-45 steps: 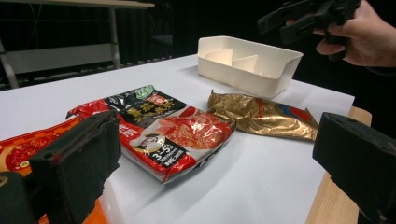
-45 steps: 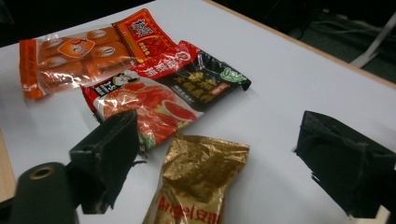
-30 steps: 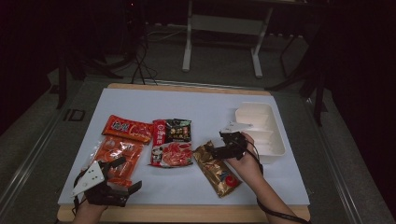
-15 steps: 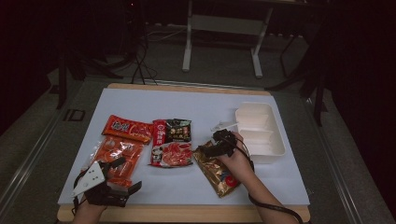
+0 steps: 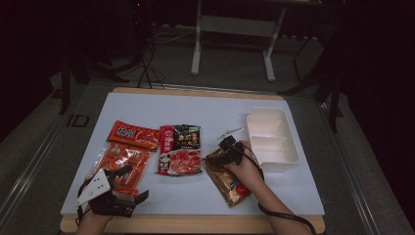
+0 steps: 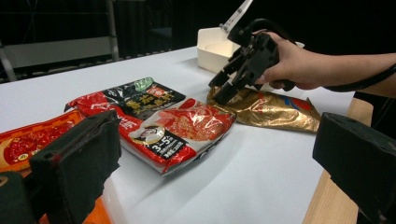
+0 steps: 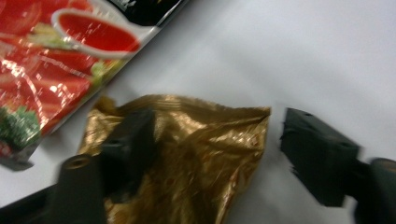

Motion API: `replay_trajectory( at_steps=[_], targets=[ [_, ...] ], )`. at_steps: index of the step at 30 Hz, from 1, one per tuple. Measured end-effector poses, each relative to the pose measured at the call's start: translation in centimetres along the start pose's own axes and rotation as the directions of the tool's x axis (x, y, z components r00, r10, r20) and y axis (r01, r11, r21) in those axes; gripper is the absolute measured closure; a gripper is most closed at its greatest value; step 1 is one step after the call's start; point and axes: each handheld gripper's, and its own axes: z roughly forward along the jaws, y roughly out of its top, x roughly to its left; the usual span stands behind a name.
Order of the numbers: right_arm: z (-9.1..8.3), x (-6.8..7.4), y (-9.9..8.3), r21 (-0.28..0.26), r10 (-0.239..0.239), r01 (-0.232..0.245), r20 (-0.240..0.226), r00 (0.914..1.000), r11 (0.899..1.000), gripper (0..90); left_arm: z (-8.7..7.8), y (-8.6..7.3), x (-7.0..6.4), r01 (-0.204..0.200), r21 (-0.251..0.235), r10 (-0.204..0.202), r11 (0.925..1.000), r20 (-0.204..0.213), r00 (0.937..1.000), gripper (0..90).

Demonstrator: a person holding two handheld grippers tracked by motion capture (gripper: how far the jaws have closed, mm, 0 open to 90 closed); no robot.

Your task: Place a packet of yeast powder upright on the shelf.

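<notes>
While the white tray (image 5: 288, 157) sits empty — gold packet (image 5: 230, 183) lies beside it.

Two hand-held black grippers, forearms bare.

The left gripper (image 5: 119, 188) is black with two blocky, matt jaws faced in foam-like pads (image 6: 79, 163), and carries a pale grey three-cornered plate (image 5: 94, 186) dotted with small holes on top. The right gripper (image 5: 229, 148) is black too, angular and boxy, with a screw hole in one jaw; a black cable (image 5: 286, 218) trails from it along the forearm.
</notes>
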Motion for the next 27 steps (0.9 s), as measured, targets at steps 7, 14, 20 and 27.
replay_trajectory(
  at_steps=[7,14,20,27],
  targets=[
    [0.1,1.0,0.1,0.025,-0.081,0.08,0.026,0.9964,0.996,57.2,0.1,0.0,-0.1,-0.001,0.004,0.001,1.0,0.002,1.0,1.7],
    [0.0,1.3,0.3,0.039,-0.099,0.099,0.001,0.9951,0.994,84.5,0.2,0.0,-0.2,-0.009,0.019,0.009,0.9998,0.005,0.9999,1.6],
    [-0.9,0.8,0.4,0.005,-0.067,0.067,-0.045,0.9968,0.998,87.7,0.2,0.0,-0.1,-0.007,0.017,0.007,0.9998,0.002,1.0,1.6],
    [-3.0,1.2,0.7,-0.055,-0.085,0.081,-0.062,0.9945,0.995,88.0,0.2,0.0,-0.2,-0.01,0.018,0.01,0.9998,0.001,0.9999,1.6]
  ],
)
